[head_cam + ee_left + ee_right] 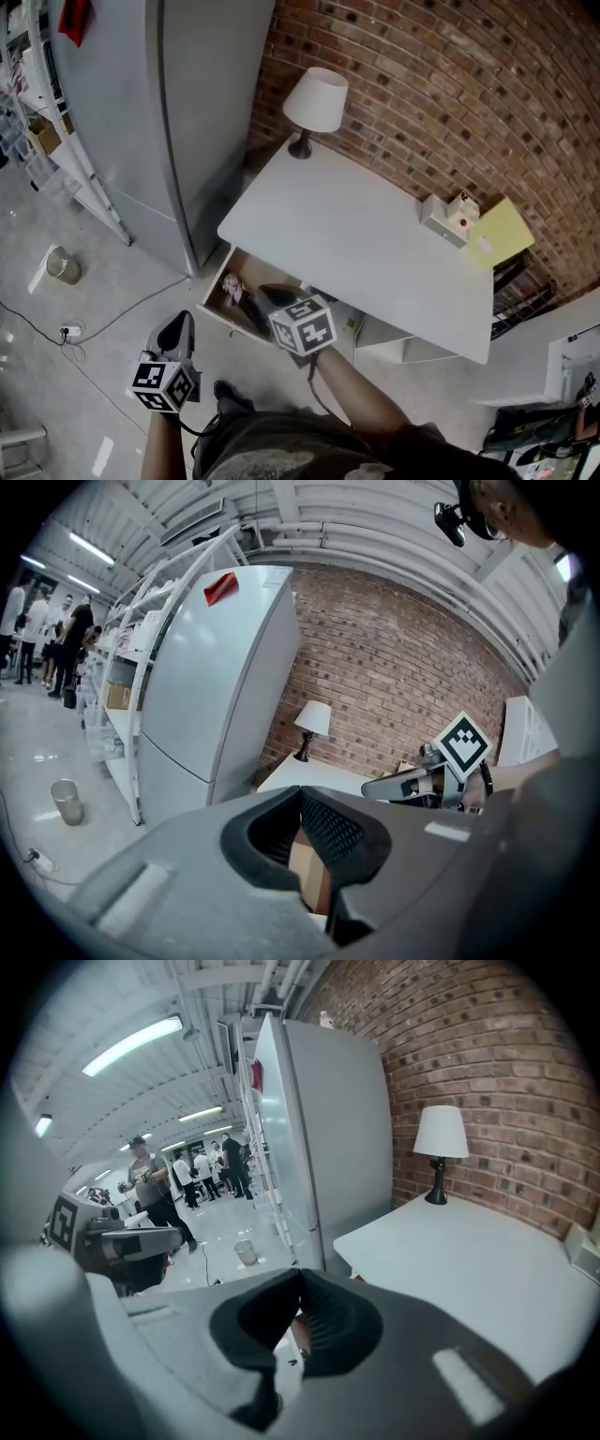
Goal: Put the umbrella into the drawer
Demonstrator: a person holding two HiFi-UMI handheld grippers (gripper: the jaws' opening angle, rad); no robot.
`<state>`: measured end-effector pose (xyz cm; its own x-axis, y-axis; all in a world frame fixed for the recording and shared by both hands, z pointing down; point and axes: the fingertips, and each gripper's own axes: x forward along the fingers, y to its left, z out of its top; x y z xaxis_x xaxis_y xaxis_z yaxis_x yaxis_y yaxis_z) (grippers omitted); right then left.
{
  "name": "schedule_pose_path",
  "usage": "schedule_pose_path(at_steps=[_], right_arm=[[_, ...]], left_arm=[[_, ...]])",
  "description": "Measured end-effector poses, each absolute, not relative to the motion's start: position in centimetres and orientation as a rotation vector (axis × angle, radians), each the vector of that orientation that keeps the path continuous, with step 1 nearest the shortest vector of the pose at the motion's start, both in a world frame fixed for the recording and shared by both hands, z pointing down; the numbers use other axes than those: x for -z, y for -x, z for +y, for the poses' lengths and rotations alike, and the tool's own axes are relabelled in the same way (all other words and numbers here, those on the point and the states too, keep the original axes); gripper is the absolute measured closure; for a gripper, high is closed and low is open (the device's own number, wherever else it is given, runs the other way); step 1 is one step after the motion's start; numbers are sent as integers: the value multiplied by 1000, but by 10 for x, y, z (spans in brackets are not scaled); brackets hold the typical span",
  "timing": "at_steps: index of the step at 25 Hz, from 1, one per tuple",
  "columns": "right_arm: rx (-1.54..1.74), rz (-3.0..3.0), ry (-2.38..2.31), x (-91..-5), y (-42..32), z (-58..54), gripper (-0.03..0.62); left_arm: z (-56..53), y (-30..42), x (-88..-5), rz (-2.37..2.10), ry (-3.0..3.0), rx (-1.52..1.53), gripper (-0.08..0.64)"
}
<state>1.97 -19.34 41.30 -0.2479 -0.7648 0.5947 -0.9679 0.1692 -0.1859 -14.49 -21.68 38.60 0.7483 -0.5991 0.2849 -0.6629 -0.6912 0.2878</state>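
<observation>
Nearest the camera are the person's forearms, each carrying a marker cube. At lower left the left claw [300, 792] hangs above the bare floor, out in front of the grey cabinet [187, 112]. Its tips are pressed together with nothing between them.

To its right the drawer [248, 274] stands pulled out from under the white table [356, 244]. A small pale-and-pink bundle [232, 291] lies near the drawer's left end. I take it for the folded umbrella, though it is too small to be sure. It seems to rest wholly inside the drawer, below the rim.

Next comes the right claw [299, 1273], poised over the drawer's right half. Its jaws are closed on themselves and hold nothing. The bundle therefore lies just left of this claw and below it, not touching it, and well to the right of the left claw.

On the tabletop farther right stand a lamp [316, 103] at the back corner, a small box [446, 218] and a yellow pad [502, 232], none of them involved.

By my reading the placing itself looks done, and the sensible remaining move is shutting the drawer. To do that well:
- Confirm first that no part of the bundle rides above the rim.
- Set closed tips against the middle of the drawer front.
- Push straight and level so the drawer doesn't skew.
- Keep the other claw clear of the gap.
</observation>
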Motion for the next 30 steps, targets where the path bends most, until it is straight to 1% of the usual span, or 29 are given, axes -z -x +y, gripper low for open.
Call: schedule_pose_path(at_steps=[10, 20, 30], right_arm=[[-647, -2219, -1558, -382, -52, -138, 588], [-619, -2313, -1531, -369, -70, -62, 588], [-462, -2371, -1484, -359, -80, 15, 588]], left_arm=[[-141, 108, -355, -1078, -2596, -199, 549], [-71, 103, -337, -1275, -2617, -196, 549], [10, 88, -344, -1342, -2579, -238, 551]])
